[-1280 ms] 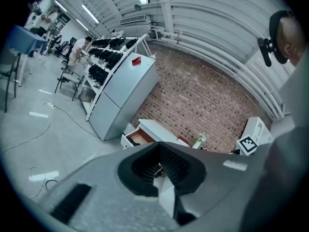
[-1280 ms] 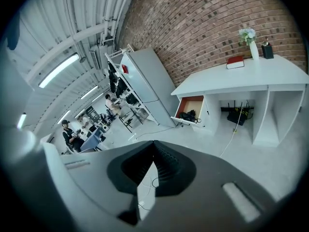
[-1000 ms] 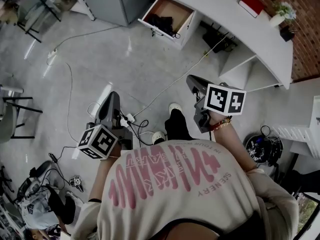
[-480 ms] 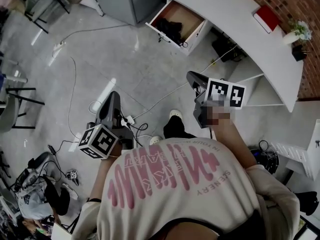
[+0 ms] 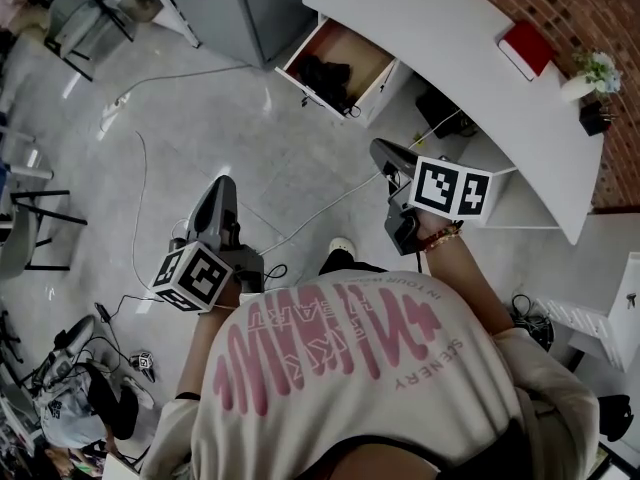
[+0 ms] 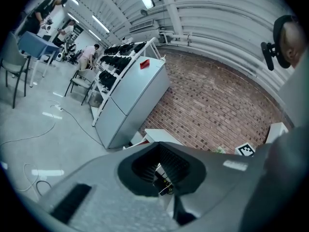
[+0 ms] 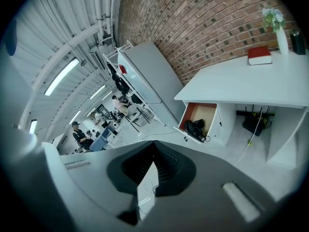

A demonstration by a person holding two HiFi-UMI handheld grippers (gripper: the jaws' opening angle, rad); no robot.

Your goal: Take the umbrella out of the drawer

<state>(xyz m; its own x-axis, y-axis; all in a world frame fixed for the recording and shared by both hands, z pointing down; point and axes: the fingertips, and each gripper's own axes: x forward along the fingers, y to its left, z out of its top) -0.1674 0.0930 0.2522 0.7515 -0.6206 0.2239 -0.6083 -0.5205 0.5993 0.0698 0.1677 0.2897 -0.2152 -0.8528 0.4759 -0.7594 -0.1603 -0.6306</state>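
The black folded umbrella (image 5: 324, 70) lies in an open wooden-lined drawer (image 5: 362, 51) of the white desk (image 5: 450, 28), far ahead across the floor. In the right gripper view the umbrella (image 7: 195, 128) shows as a dark bundle at the drawer's (image 7: 204, 112) front. My left gripper (image 5: 224, 186) is held out over the floor, shut and holding nothing. My right gripper (image 5: 381, 152) points toward the desk, also shut and holding nothing. Both stay well short of the drawer. In their own views the left gripper (image 6: 158, 146) and right gripper (image 7: 154, 144) show their jaws meeting at the tips.
A red book (image 5: 527, 48) and a small plant (image 5: 592, 71) sit on the desk. A grey cabinet (image 5: 255, 3) stands left of the drawer. Cables (image 5: 137, 183) trail over the concrete floor. Chairs (image 5: 25, 223) stand at the left, white shelving (image 5: 610, 313) at the right.
The person has stepped toward the desk, so the drawer sits nearer and lower in the head view. Both grippers moved forward with the body and stayed shut.
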